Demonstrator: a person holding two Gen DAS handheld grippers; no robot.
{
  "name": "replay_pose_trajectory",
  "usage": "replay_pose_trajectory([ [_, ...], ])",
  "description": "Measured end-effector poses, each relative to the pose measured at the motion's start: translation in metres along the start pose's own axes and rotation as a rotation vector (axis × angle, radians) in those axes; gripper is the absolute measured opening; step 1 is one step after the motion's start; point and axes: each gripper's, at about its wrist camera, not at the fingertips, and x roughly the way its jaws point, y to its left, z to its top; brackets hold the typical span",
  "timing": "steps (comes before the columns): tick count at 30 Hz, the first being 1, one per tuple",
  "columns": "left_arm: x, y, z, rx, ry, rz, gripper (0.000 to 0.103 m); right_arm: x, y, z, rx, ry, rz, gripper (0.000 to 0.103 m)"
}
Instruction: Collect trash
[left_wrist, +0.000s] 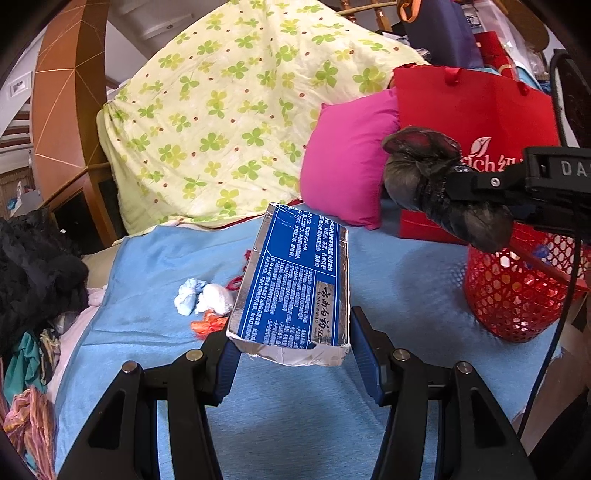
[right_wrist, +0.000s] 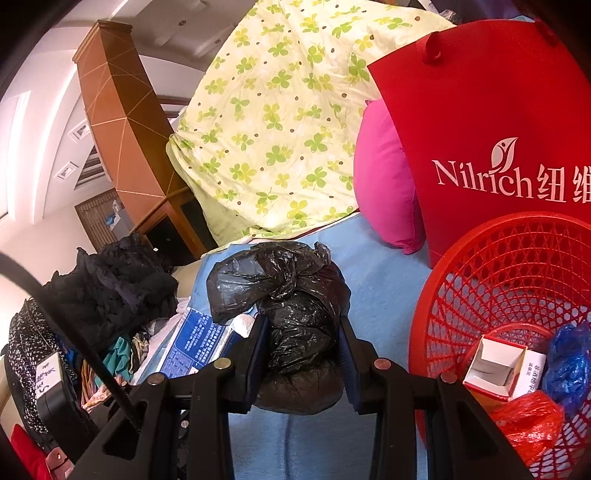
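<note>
Left fingers (left_wrist: 291, 354) clamp the blue carton's (left_wrist: 295, 280) near edge — right fingers (right_wrist: 303, 354) pinch the black bag (right_wrist: 291, 314) beside the basket's (right_wrist: 461, 266) rim.

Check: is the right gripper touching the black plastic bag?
Touching. Right wrist view shows the right gripper with both pads pressed into the black plastic bag, which bulges between them.

Red paper bag (right_wrist: 491, 122) printed "Nilrich" (Chinese characters follow), blue carton (left_wrist: 295, 280) with small Chinese text
</note>
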Motion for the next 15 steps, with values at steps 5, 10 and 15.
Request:
replay_pose_trajectory([
  [5,-0.004,-0.002,-0.002,0.001,-0.033,-0.053,0.057,-0.006,0.001,-0.001,-0.005,-0.017,-0.001,0.039],
  [10,-0.013,-0.008,-0.003,0.013,-0.087,-0.113,0.057,-0.009,0.000,0.000,-0.013,-0.032,0.001,0.039],
  [15,-0.015,-0.010,-0.004,0.011,-0.101,-0.157,0.057,-0.013,-0.005,0.003,-0.008,-0.047,0.002,0.039],
])
